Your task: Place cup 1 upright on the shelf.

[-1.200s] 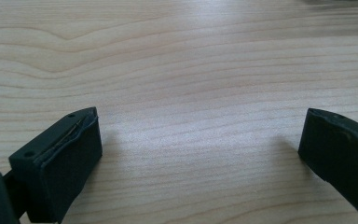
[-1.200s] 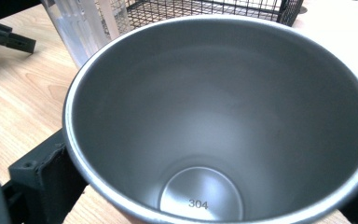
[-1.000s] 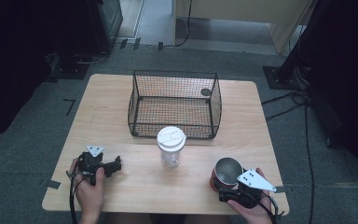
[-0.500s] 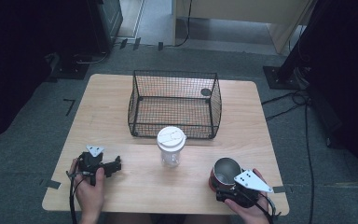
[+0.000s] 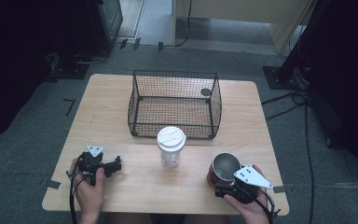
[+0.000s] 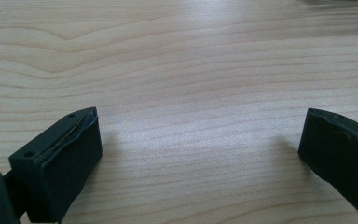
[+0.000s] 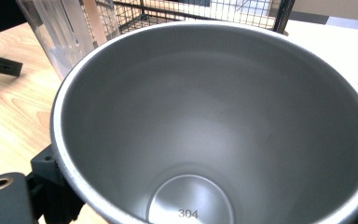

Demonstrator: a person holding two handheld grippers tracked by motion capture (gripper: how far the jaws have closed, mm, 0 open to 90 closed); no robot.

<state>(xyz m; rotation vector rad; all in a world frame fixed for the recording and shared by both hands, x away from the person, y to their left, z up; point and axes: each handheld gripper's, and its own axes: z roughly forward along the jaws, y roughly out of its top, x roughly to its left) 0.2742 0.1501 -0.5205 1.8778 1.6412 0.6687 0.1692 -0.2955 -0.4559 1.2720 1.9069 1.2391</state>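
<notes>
A steel cup (image 5: 224, 167) with a red outside stands near the table's front right; the right gripper view looks straight into its empty bowl (image 7: 214, 116). My right gripper (image 5: 220, 181) holds it low down. Its jaws have just been closing with the cup between them, and one black finger (image 7: 51, 184) presses the cup's outer wall. My left gripper (image 5: 115, 164) rests at the front left, open, with bare wood between its fingers (image 6: 200, 154). A clear plastic cup with a white lid (image 5: 171, 145) stands upright in the middle.
A black wire basket (image 5: 175, 103) sits behind the lidded cup, with a small dark round piece (image 5: 206, 92) at its back right. The wooden table (image 5: 107, 112) is bare to the basket's left and right. Cables lie on the floor at right.
The right hand has shifted slightly leftward at the steel cup. The left hand, the lidded cup and the basket have stayed put.
</notes>
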